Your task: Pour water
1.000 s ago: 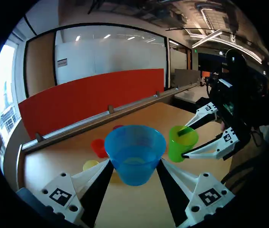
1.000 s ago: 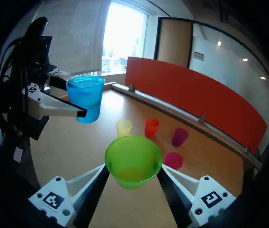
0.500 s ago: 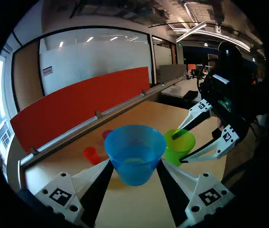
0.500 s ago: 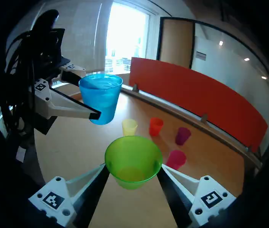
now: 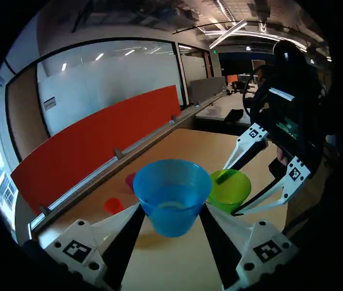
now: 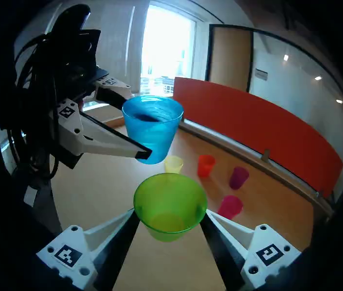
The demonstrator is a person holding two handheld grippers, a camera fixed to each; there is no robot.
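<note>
We have the left gripper (image 5: 172, 209) clamped on the blue cup (image 5: 172, 194), water inside, just left of the green cup (image 6: 170, 203), which the right gripper (image 6: 170, 214) grips above the table (image 6: 98, 194). Pre-pour line-up, we judge; next, tip the blue rim over the green mouth.

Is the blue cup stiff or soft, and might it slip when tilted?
The blue cup looks like thin see-through plastic, so it probably flexes under a hard squeeze. Its smooth walls narrow downward, so it may slide between the fingers when tilted. Probably light: little water seems inside.
</note>
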